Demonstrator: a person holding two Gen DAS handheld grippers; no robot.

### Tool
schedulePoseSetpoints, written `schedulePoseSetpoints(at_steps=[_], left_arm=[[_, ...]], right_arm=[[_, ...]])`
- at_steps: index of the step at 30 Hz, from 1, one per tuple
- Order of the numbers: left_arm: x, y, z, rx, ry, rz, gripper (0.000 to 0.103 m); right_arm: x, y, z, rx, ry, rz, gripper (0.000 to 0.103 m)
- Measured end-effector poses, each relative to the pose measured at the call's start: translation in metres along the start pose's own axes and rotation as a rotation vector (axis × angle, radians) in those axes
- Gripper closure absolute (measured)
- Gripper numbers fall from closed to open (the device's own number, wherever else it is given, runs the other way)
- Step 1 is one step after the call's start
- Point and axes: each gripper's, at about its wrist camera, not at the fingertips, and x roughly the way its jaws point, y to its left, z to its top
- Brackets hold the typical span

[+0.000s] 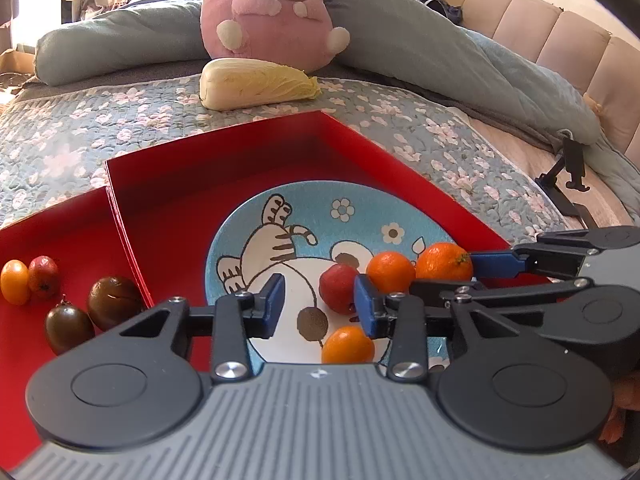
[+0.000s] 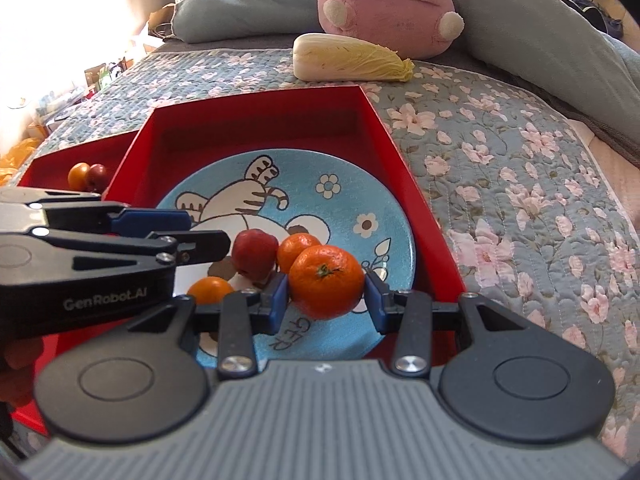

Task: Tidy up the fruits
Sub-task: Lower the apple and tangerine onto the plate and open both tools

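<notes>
Tangerine (image 2: pixel 326 286) between right gripper (image 2: pixel 326 300) fingers, seemingly gripped, over plate (image 2: pixel 348 200)

We see a bed spread with a grey-blue quilted floral coverlet (image 2: pixel 500 168), a rolled grey-blue duvet (image 1: pixel 420 40), a pink plush rabbit (image 1: pixel 272 12) and a beige padded headboard (image 1: pixel 568 36); sunlight floods a window (image 2: pixel 80 8).

The left black two-finger gripper with blue rubber pads (image 1: pixel 320 304) has a ribbed grey body, round black discs and silver screws. The matching right black gripper (image 2: pixel 326 300) looks the same. White "GenRobot.AI" lettering marks the left one's side.
</notes>
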Motion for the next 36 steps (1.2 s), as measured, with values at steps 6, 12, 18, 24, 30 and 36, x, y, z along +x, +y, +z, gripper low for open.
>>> schedulePoseSetpoints(at_steps=[6, 12, 18, 24, 30, 36], left_arm=[[-0.003, -0.002, -0.001, 0.011, 0.004, -0.003, 0.049], [-0.004, -0.001, -0.001, 0.007, 0.015, -0.018, 0.049], [-0.003, -0.001, -0.001, 0.012, 0.023, -0.039, 0.048], [-0.004, -0.002, -0.001, 0.010, 0.020, -0.044, 0.044], [-0.003, -0.003, -0.001, 0.014, 0.021, -0.047, 0.042], [-0.004, -0.002, -0.001, 0.008, 0.016, -0.054, 0.035]], right_arm=[[0.001, -0.006, 0.019, 0.007, -0.032, -0.034, 0.059], [0.018, -0.002, 0.038, 0.036, -0.010, -0.009, 0.059], [0.035, 0.009, 0.046, 0.031, 0.028, 0.009, 0.059], [0.049, 0.012, 0.047, 0.037, 0.070, 0.010, 0.058], [0.054, 0.015, 0.046, 0.023, 0.091, 0.011, 0.058], [0.053, 0.016, 0.046, 0.038, 0.094, 0.011, 0.042]])
